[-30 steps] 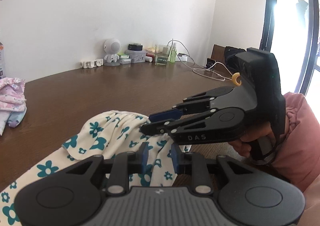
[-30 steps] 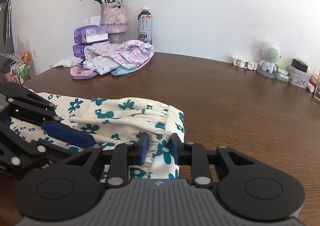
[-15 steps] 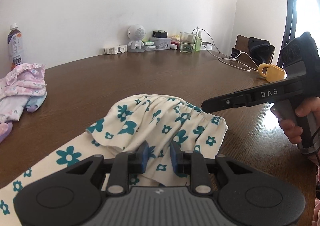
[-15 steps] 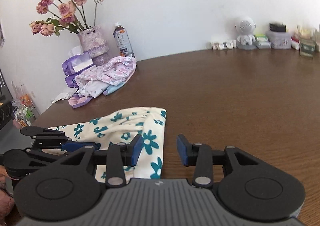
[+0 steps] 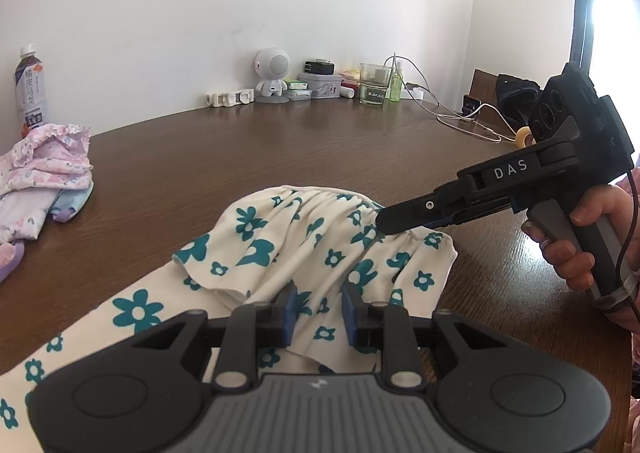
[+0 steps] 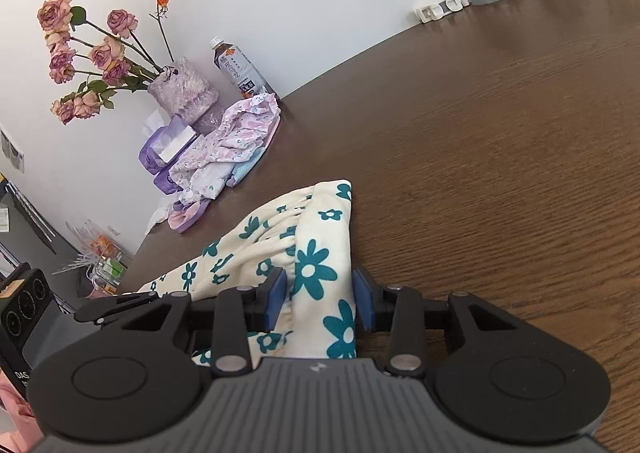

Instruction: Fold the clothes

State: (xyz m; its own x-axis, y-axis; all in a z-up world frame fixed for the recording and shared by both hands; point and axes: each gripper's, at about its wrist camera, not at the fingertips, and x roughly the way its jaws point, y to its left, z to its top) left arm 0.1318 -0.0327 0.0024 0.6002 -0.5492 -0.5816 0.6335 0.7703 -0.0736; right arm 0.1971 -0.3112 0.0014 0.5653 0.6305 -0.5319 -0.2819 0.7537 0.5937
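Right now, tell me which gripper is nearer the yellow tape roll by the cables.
Right. The right gripper reaches onto the floral garment from the side where the tape roll lies; the left gripper is at the garment's near edge, farther away.

1. Brown wooden table [image 6: 500, 157].
2. Far edge by the wall: white robot figure [image 5: 272, 75], grey tin [image 5: 321, 85], glass beaker [image 5: 375, 83], white cable [image 5: 460, 119].
3. Far left corner: tea bottle [image 6: 240, 71], vase of dried roses [image 6: 182, 93], purple tissue packs [image 6: 166, 147].
4. Right edge: yellow mug [image 5: 523, 136].
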